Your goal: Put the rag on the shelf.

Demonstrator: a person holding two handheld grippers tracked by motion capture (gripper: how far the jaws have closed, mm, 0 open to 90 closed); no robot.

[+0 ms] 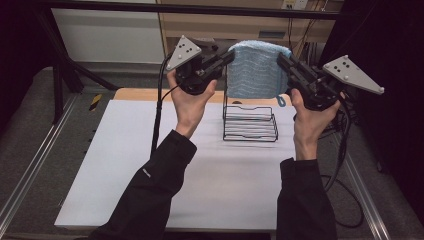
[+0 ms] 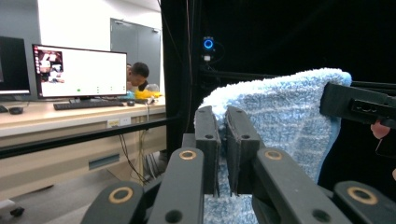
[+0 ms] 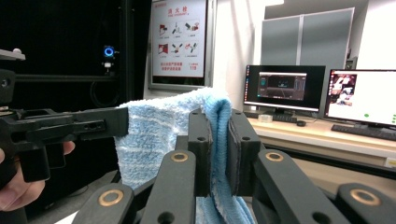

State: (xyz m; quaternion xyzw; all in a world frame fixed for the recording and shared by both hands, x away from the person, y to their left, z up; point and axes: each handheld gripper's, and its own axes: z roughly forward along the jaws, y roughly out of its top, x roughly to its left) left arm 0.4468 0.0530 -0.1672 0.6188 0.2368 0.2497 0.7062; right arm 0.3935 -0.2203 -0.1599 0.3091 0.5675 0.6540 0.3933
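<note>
A light blue towel [image 1: 257, 70] hangs folded in the air above a black wire rack [image 1: 250, 122] at the back of the white table [image 1: 150, 165]. My left gripper [image 1: 231, 55] is shut on the towel's upper left corner. The right gripper [image 1: 281, 58] pinches its upper right corner. In the left gripper view the towel [image 2: 280, 112] is clamped between the jaws of the left gripper [image 2: 223, 122], with the other gripper's jaw on its far edge. In the right gripper view the right gripper [image 3: 219, 122] squeezes the towel's [image 3: 154, 135] darker blue hem.
Black frame bars run overhead and at the left [image 1: 60, 75]. Cables [image 1: 345, 165] trail from both grippers, the right one looping off the table's right side. Desks with monitors [image 3: 285, 88] stand beyond the workspace.
</note>
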